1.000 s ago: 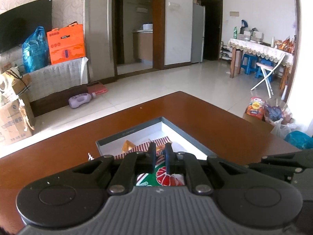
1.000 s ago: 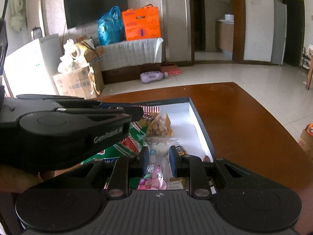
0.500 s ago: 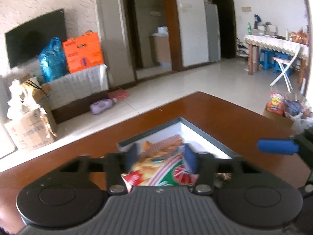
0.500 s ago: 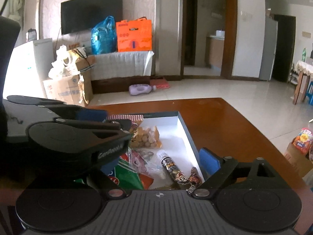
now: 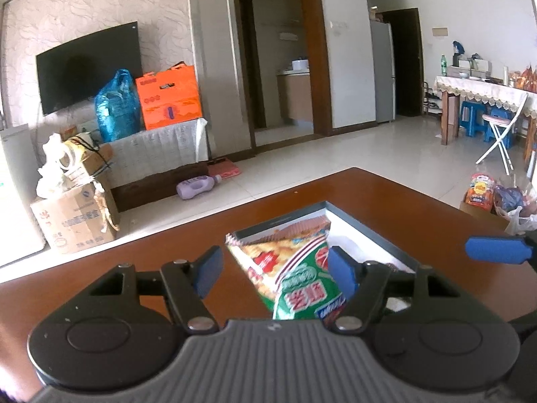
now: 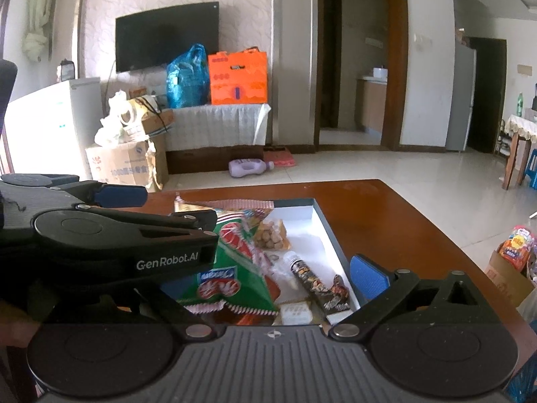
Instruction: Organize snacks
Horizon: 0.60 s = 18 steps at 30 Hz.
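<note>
Tabletop box [image 5: 365, 231]: both jaws open, gripping nothing.

Bright daylit living room, pale tiled floor [image 5: 386, 147] everywhere. Textured cream wall with a dark TV [image 5: 89, 67] mounted. Below it, a low cloth-covered cabinet [image 5: 161, 147] carrying an orange box [image 5: 167, 97] and blue bag [image 5: 115, 107]. Purple bottle [image 5: 196, 186] lying on the floor. Lace-covered dining table [image 5: 483, 92] over to the right, blue stools [image 5: 473, 119] tucked under. Glossy reddish-brown surface [image 5: 396, 198] up front.
</note>
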{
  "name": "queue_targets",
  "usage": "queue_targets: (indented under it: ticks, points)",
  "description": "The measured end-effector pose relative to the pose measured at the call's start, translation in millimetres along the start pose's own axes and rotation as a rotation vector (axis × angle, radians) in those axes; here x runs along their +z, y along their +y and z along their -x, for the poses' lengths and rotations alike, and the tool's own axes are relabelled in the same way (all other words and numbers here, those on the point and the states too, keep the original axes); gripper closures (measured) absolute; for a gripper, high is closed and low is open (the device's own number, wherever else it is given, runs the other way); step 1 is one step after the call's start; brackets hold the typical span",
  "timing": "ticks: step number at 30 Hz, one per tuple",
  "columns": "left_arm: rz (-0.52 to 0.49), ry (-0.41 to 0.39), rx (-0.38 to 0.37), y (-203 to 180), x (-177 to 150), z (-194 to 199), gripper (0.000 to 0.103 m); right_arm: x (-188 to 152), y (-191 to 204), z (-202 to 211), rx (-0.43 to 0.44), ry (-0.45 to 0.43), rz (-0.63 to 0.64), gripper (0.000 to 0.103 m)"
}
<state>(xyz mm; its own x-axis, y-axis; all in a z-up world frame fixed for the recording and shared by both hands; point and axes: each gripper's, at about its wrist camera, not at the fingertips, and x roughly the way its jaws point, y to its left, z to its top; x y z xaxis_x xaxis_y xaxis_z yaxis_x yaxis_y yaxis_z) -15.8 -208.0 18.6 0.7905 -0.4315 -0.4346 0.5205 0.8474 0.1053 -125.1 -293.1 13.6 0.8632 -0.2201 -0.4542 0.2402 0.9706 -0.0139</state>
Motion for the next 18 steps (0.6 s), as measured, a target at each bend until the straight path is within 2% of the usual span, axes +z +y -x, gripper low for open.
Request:
queue_targets:
  ticks: [7, 13, 18]
  points:
    - [0.059, -0.012, 0.03, 14, -25, 38, 0.029, -11, 13, 18, 0.01, 0.006, 0.026, 0.002]
    - [0.124, -0.022, 0.034, 26, -44, 54, 0.029, -16, 25, 27, 0.019, 0.011, 0.067, 0.002]
    - [0.131, -0.028, 0.027, 35, -53, 60, 0.027, -21, 27, 31, 0.028, 0.023, 0.076, 0.002]
